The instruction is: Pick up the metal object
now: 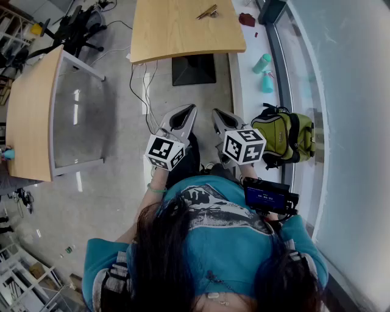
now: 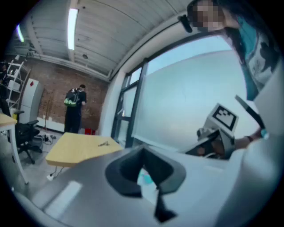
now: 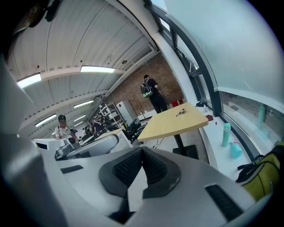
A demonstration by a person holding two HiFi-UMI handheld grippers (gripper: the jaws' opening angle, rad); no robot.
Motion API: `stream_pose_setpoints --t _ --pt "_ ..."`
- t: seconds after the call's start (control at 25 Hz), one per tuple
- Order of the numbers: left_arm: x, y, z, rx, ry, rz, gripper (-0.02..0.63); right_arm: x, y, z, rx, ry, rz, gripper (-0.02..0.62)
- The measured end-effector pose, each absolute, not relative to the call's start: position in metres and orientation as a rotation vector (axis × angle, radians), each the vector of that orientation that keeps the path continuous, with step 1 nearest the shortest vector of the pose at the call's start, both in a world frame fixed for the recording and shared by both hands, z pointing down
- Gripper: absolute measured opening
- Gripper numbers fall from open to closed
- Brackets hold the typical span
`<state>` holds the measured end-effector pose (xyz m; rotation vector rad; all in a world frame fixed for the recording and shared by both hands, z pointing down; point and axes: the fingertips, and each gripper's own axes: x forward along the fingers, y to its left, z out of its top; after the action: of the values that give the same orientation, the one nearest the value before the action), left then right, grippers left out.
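The metal object (image 1: 207,12) is a small, slim, key-like piece lying near the far edge of a light wooden table (image 1: 177,36). It appears small in the left gripper view (image 2: 103,143) and the right gripper view (image 3: 180,113), well ahead of both grippers. My left gripper (image 1: 186,109) and right gripper (image 1: 218,114) hang side by side close to my body, over the floor and short of the table. The left gripper (image 2: 143,150) and the right gripper (image 3: 142,150) each have their pads together with nothing between them.
A green backpack (image 1: 286,134) and two teal bottles (image 1: 263,72) lie on the window ledge at the right. The table's black base (image 1: 193,69) and loose cables lie ahead. A second table (image 1: 27,116) stands at the left. A person (image 3: 150,91) stands by the far brick wall.
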<state>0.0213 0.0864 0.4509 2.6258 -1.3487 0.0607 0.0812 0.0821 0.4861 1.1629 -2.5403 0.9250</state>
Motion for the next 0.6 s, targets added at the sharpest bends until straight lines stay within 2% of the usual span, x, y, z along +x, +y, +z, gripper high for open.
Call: stream_pose_setpoints --t 0.32,0.6 --pt "-0.068 -0.030 0.435 2.643 -1.354 0.042 0.003 -0.008 -0.023 0.473 1.135 -2.561 0.998 0.009" --pt "-0.133 -0.116 0.427 2.633 -1.327 -0.025 0.003 -0.047 -0.107 0.464 1.263 -2.492 0.953 0.009"
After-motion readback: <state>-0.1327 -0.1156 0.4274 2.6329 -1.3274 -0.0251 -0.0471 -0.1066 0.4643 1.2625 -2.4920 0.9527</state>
